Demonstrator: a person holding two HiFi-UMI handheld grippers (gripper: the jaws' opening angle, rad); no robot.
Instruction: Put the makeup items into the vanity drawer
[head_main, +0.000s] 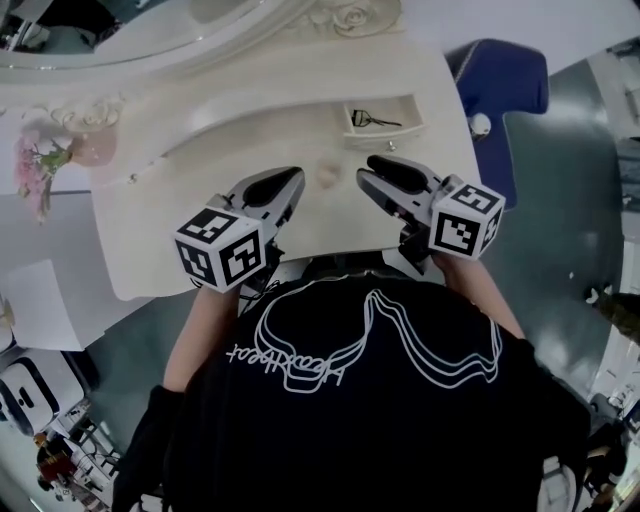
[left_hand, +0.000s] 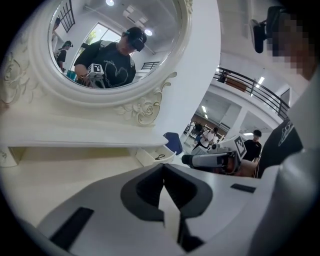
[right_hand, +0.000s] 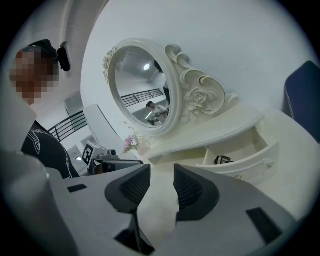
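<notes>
On the white vanity top (head_main: 200, 215), the small drawer (head_main: 388, 134) at the back right stands pulled out, with a black wire-like makeup tool (head_main: 372, 120) lying inside. A small pale round item (head_main: 327, 175) rests on the top between my two grippers. My left gripper (head_main: 293, 182) hovers just left of it, jaws shut with nothing between them (left_hand: 162, 167). My right gripper (head_main: 371, 170) hangs just right of it, open and empty (right_hand: 161, 172). The right gripper view also shows the drawer (right_hand: 250, 159) and the black tool (right_hand: 222, 160) ahead to the right.
An oval mirror (head_main: 150, 30) in a carved white frame stands at the back of the vanity. Pink flowers (head_main: 38, 165) sit at the left end. A blue chair (head_main: 500, 80) stands beyond the right end. The person's torso crowds the vanity's front edge.
</notes>
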